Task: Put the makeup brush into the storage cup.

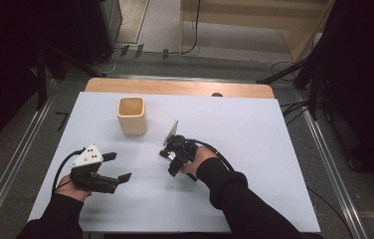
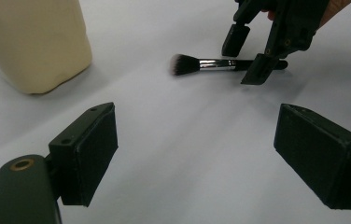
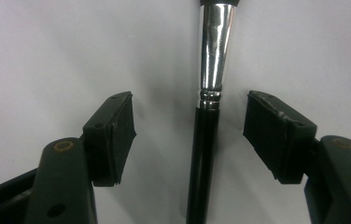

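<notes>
Straddling the brush beside the cup, our right gripper gapes, nothing grasped yet; left gripper waits open.

A cream cup is seen upper centre; the left gripper is held open, the right gripper lowered mid-frame.

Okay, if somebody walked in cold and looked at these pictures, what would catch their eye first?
Probably the makeup brush lying flat on the white table, with the right hand-held gripper lowered over it, jaws open on either side of the black handle and not touching it. Next, the cream cup standing upright toward the table's far side. The left hand-held gripper rests open near the front left.
</notes>
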A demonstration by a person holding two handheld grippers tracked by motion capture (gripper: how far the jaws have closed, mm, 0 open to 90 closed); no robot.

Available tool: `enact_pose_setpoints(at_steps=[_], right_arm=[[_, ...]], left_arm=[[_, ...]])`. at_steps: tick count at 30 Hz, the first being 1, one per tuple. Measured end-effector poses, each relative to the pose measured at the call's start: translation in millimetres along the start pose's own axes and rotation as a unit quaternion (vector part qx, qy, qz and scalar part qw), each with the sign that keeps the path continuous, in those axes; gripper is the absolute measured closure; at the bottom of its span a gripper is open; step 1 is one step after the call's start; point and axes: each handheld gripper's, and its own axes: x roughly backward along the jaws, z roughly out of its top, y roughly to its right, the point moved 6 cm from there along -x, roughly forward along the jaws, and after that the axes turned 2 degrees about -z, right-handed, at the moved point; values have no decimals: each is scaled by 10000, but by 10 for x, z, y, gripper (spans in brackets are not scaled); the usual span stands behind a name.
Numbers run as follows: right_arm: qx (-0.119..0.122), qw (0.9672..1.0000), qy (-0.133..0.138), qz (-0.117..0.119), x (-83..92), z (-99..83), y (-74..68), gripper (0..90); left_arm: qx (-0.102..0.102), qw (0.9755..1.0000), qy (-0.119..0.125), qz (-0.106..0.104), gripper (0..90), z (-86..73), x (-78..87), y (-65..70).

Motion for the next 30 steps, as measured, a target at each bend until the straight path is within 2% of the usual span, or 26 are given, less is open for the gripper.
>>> enact_pose_setpoints(at_steps=[6,8,15,20,26,30], right_arm=[[-16,9999,-7,-119,-10,2,9,416],[61,9997,27,-227,-12,-3,15,455],[78,9987,11,-508,-10,-19,3,569],[93,9985,-41,-547,-1,-40,-5,661],[55,9986,-66,-517,3,-48,14,791],[-10,9990,-82,-447,3,-44,27,802]], left_arm=[[-4,10000,1,14,141,3,4,-3],[5,10000,13,8,141,5,5,-2],[3,10000,4,15,141,2,5,-5],[107,9999,12,-7,140,9,10,-12],[96,9999,-21,-45,140,5,2,-3],[107,9999,-27,-60,140,5,2,-1]])
